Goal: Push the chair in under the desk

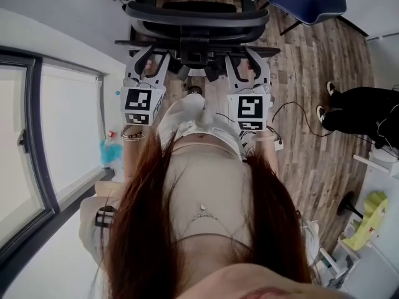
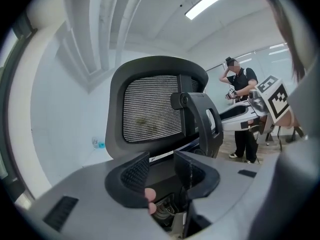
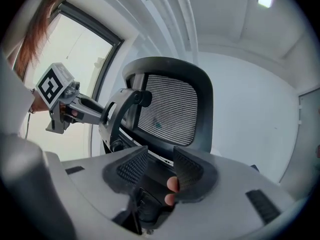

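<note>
Wood-plank floor (image 1: 312,61). Chair (image 1: 193,17) at top centre of the frame, backrest facing the person. Left gripper (image 1: 148,64) and right gripper (image 1: 248,64) side by side just behind it, jaws released, gripping nothing.

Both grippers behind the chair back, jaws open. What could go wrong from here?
1. The left gripper and right gripper hold nothing; pushing the chair by its curved back could slip off.
2. Uneven force may swivel it.
3. A loose cable on the floor to the right could snag a foot.
</note>
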Demonstrator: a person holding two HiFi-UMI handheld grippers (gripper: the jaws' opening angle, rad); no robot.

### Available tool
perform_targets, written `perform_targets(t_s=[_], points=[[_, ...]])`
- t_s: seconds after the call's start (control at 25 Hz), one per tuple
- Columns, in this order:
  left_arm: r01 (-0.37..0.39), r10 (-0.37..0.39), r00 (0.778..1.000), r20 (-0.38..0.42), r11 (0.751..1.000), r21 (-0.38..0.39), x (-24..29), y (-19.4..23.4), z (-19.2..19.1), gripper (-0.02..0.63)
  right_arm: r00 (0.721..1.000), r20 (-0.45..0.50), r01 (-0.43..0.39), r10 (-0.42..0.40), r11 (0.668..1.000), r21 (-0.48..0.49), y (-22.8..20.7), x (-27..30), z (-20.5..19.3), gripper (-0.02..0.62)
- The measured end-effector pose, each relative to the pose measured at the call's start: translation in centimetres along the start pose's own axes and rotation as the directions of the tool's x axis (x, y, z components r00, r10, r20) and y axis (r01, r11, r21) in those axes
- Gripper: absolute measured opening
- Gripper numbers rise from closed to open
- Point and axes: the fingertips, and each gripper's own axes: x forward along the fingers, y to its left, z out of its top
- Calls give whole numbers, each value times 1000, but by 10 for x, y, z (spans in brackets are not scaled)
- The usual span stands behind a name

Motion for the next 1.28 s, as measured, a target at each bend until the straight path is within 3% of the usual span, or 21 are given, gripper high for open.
perform_targets(t_s=[0.32, 1.28], points=[[-3, 6, 999, -45, 997, 72, 6, 2, -6, 148, 999, -26, -22, 21, 1000, -23, 3, 7, -6, 190], [95, -87, 994, -66, 987, 127, 17, -2, -6, 230, 992, -122, -41, 31, 996, -78, 2, 17, -28, 249]])
